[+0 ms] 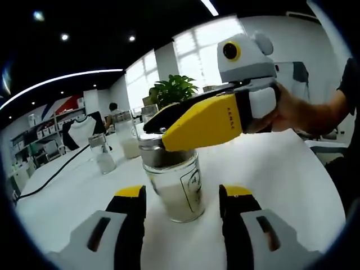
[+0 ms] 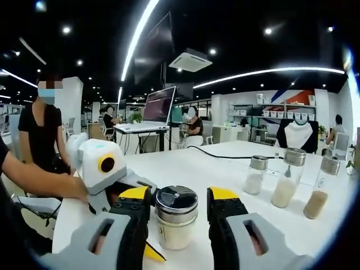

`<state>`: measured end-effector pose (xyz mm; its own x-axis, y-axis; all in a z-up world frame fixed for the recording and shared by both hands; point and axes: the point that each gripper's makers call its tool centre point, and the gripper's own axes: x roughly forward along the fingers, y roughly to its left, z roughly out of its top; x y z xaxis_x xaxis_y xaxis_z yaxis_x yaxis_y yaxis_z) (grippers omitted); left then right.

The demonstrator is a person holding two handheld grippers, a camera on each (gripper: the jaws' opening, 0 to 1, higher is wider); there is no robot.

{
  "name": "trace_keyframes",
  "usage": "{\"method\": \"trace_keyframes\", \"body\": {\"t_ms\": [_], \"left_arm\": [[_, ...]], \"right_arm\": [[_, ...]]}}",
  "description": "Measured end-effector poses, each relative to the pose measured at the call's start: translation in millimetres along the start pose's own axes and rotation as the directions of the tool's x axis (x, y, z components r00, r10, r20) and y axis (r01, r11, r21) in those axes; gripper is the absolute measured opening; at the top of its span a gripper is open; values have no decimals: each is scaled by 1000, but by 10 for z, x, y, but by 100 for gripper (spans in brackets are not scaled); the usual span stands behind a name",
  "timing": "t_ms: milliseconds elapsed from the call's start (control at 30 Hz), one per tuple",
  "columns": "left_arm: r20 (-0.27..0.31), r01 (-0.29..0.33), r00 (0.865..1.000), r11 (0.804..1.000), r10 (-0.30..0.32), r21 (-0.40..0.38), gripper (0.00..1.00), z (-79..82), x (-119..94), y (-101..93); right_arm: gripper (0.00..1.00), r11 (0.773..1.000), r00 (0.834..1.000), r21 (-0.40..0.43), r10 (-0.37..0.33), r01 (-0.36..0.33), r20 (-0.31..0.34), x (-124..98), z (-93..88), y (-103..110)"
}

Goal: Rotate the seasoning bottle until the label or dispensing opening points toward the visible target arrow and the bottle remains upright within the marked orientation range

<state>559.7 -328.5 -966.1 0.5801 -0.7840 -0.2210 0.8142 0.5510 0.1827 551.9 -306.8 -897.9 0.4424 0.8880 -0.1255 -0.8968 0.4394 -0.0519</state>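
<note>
On the white table (image 1: 281, 180), the seasoning bottle (image 1: 175, 188) stands upright, its long axis vertical, straight ahead of the left gripper (image 1: 183, 197), whose jaws are spread and flank the glass body low down without clearly touching it. The right gripper (image 2: 175, 199) reaches in from the opposite side at cap height, its jaws either side of the metal cap (image 2: 176, 203); whether they press it or leave a sliver of gap I cannot tell. The turn will likely come from the right gripper twisting about that vertical axis; no target arrow is visible, and three more shakers (image 2: 284, 179) stand well apart.
</note>
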Motion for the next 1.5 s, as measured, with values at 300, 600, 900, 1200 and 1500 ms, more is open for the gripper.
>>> {"method": "trace_keyframes", "body": {"t_ms": [300, 600, 900, 1200, 1500], "left_arm": [[89, -13, 996, 991, 25, -136, 72, 156, -138, -10], [78, -78, 992, 974, 96, -210, 84, 157, -335, 182], [107, -166, 978, 977, 180, -131, 100, 344, -487, 119], [130, -207, 966, 970, 223, -127, 100, 434, -444, 78], [147, -213, 962, 968, 232, -135, 100, 454, -451, 48]], "right_arm": [[44, 1000, 998, 12, -25, 24, 54, -292, 53, -101], [66, 996, 995, -30, -80, 82, 62, -738, 38, -255], [98, 991, 990, -20, -131, 132, 45, -1065, -107, -361], [99, 974, 972, 14, -224, 224, 72, -1186, -318, -534], [99, 959, 957, 31, -284, 282, 59, -1233, -384, -551]]}}
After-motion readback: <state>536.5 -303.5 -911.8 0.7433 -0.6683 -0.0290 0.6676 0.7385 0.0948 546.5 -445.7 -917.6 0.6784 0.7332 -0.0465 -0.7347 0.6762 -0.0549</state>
